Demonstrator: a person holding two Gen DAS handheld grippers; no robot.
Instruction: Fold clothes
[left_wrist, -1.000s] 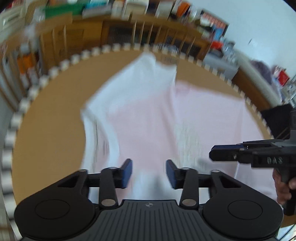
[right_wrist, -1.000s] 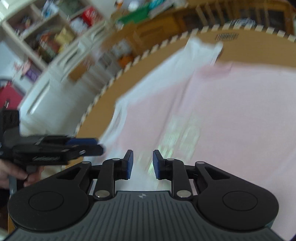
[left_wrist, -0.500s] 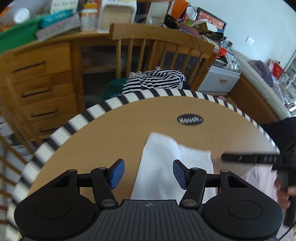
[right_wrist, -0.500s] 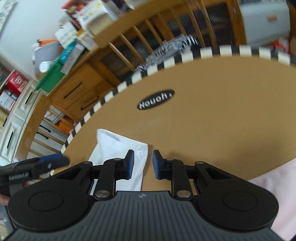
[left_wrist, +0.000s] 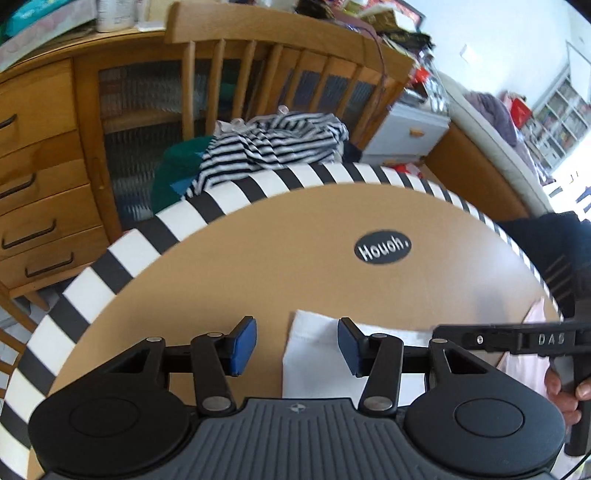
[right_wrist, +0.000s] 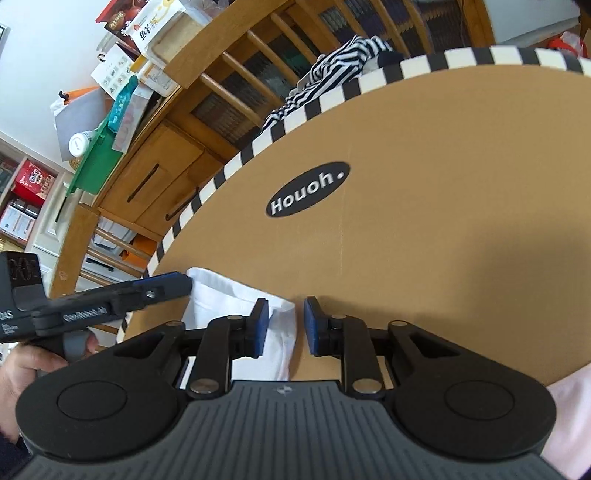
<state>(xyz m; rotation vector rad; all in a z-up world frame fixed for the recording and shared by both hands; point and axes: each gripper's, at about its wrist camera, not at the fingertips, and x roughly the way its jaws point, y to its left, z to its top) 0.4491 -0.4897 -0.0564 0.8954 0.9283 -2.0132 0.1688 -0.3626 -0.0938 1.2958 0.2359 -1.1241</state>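
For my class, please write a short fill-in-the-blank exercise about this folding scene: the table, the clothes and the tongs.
1. The black oval label on the brown table reads ____.
2. The table's rim is striped black and ____.
3. The pads of the left tongs are coloured ____.
4. The garment heaped beyond the table's far edge has a ____ pattern.

Missing words: Houoh; white; blue; striped
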